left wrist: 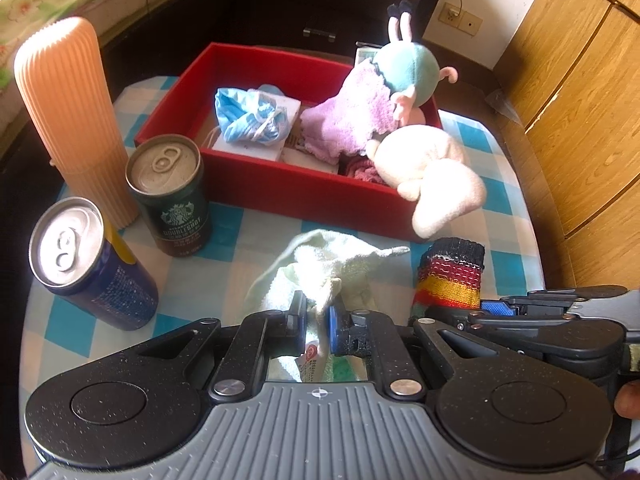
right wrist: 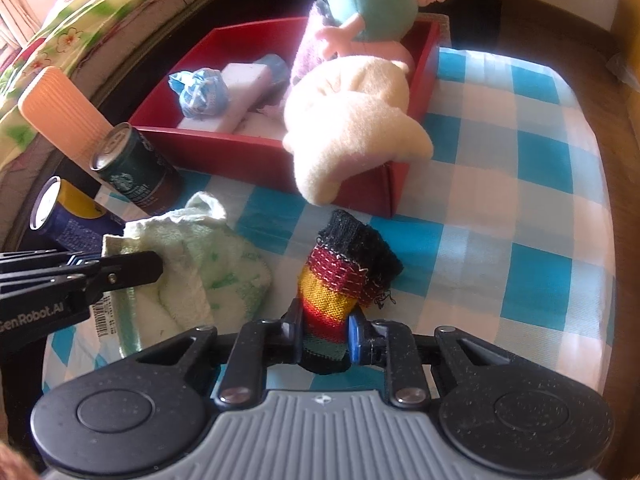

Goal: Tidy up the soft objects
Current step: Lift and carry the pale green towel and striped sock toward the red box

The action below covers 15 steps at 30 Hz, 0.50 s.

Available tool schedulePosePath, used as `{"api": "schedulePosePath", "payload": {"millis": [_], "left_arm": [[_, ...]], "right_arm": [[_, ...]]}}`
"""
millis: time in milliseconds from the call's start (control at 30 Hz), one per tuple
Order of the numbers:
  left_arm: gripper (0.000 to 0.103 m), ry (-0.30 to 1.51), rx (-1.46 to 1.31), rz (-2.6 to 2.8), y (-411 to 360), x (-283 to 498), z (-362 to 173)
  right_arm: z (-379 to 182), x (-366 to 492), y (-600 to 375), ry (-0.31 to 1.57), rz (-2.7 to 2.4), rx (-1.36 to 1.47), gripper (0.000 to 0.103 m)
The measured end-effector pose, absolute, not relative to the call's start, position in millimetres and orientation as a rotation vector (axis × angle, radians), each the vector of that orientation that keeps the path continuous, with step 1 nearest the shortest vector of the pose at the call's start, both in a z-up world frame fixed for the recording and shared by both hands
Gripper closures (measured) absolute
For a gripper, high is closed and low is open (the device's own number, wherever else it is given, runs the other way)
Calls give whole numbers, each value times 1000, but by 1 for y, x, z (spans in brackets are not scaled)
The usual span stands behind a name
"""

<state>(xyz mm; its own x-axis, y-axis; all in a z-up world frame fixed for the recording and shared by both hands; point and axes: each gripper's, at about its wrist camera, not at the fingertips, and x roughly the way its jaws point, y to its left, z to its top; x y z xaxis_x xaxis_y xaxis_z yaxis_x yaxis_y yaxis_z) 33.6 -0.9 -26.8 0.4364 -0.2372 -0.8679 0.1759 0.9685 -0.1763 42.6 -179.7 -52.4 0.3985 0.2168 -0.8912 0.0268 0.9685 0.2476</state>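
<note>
My left gripper (left wrist: 316, 320) is shut on a fold of a pale green towel (left wrist: 320, 268), which lies on the checked table in front of the red box (left wrist: 280, 184). My right gripper (right wrist: 325, 334) is shut on a striped knitted sock (right wrist: 340, 276) that stands up from the table, right of the towel (right wrist: 192, 268). The red box (right wrist: 240, 152) holds a cream plush (right wrist: 352, 120) draped over its near right corner, a teal-headed doll (right wrist: 372, 4), a purple cloth (left wrist: 352, 116) and a blue bundle (left wrist: 248, 116). The sock also shows in the left wrist view (left wrist: 452, 276).
A ribbed peach cylinder (left wrist: 68, 112), a dark green Starbucks can (left wrist: 172, 196) and a blue can (left wrist: 88, 264) stand left of the box. The blue-and-white checked table (right wrist: 500, 200) ends near a wooden cabinet (left wrist: 580, 100) on the right. A dark drawer unit (left wrist: 328, 0) is behind.
</note>
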Motion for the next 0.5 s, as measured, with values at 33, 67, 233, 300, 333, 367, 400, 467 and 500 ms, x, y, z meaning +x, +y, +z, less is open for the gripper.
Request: {"api": "schedulePosePath", "payload": {"millis": [33, 67, 233, 300, 333, 367, 400, 467, 500], "left_arm": [[96, 1084, -62, -258, -1, 33, -24], [96, 1078, -60, -257, -1, 32, -22], [96, 1043, -45, -255, -2, 30, -5], [96, 1031, -41, -253, -2, 29, 2], [96, 1025, -38, -253, -2, 29, 5], [96, 1018, -34, -253, -3, 29, 9], [96, 1010, -30, -254, -4, 30, 13], [96, 991, -21, -255, -5, 30, 22], [96, 981, -18, -256, -6, 30, 26]], "right_arm": [[-49, 41, -180, 1150, 128, 237, 103], [-45, 39, -179, 1143, 132, 239, 103], [-24, 34, -174, 1095, 156, 249, 103], [-15, 33, -172, 1077, 163, 249, 103], [-11, 33, -172, 1068, 166, 249, 103], [-6, 33, -171, 1058, 168, 250, 103], [-2, 33, -170, 1049, 171, 253, 103], [8, 33, -169, 1030, 176, 254, 103], [12, 33, -169, 1020, 176, 254, 103]]}}
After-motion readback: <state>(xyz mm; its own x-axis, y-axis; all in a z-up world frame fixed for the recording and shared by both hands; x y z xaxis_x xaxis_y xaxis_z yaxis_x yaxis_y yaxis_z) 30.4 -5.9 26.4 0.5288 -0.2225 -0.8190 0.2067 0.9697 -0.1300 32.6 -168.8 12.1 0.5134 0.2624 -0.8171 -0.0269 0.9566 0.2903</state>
